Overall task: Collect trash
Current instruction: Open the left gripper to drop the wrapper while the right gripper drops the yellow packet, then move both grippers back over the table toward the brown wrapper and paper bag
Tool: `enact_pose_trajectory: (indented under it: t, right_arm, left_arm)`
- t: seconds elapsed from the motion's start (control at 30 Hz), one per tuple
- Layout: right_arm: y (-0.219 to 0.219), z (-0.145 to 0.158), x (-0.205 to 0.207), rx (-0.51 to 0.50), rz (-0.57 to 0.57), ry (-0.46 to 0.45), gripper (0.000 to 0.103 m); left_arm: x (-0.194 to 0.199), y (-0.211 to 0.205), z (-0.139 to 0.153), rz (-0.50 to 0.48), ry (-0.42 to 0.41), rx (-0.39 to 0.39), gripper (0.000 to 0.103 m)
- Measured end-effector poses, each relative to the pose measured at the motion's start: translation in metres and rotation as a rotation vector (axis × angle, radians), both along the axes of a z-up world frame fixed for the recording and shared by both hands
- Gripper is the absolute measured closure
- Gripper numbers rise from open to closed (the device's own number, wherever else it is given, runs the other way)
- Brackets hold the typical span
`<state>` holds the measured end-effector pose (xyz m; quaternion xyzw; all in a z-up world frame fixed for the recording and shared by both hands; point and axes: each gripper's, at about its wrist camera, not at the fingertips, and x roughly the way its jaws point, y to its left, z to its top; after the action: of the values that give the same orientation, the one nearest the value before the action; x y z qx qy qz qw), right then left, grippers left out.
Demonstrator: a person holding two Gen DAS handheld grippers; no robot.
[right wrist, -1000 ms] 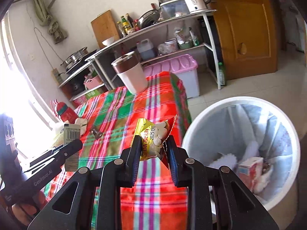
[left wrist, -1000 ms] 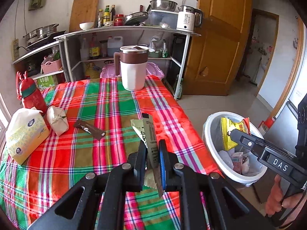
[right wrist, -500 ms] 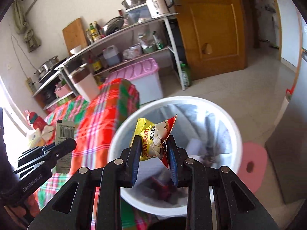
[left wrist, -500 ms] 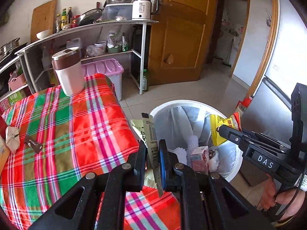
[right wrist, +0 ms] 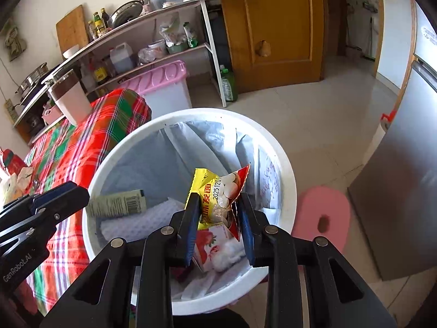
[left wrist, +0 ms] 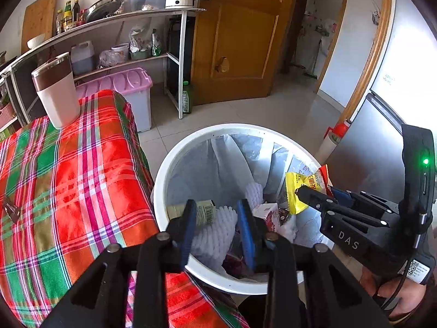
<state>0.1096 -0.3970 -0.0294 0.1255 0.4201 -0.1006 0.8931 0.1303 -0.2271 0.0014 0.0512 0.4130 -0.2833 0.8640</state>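
Note:
Both grippers hang over a white trash bin lined with a grey bag, beside the table. My left gripper has its jaws opening with nothing between them. A green wrapper lies loose inside the bin just beyond its left finger, on white foam netting. In the right wrist view the same green wrapper rests against the wall of the bin. My right gripper still has the yellow snack packet upright between its pads, above a strawberry carton, while its jaws start opening.
A table with a red and green plaid cloth stands left of the bin, carrying a white and brown jug and a brown wrapper. A pink-lidded box, a grey fridge and a pink foam pad surround the bin.
Both grippers swung from over the table to above the bin. The left jaws parted and the green wrapper dropped into the bin. The right gripper kept its yellow packet.

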Motion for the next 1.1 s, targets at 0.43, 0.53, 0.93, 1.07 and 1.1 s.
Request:
enact_pose_trajectory:
  t: [0.43,0.53,0.93,1.07,1.1]
  right_arm:
    - [0.015,0.005,0.001,0.008,0.003,-0.023,0.05]
    - [0.023,0.011,-0.001,0.01,0.016,-0.042,0.05]
    - [0.079,0.024,0.009,0.038,0.136,-0.099,0.05]
    - [0.105,0.024,0.018,0.044,0.187,-0.1,0.05]
    - [0.112,0.023,0.021,0.047,0.202,-0.099,0.05]
  left_arm:
    - [0.002,0.033,0.01,0.052,-0.017,-0.037,0.046]
    - [0.0,0.048,0.014,0.074,-0.031,-0.046,0.045]
    - [0.005,0.136,0.016,0.264,-0.045,-0.061,0.044]
    - [0.009,0.172,0.015,0.338,-0.046,-0.052,0.044]
    - [0.011,0.181,0.014,0.362,-0.043,-0.052,0.044]
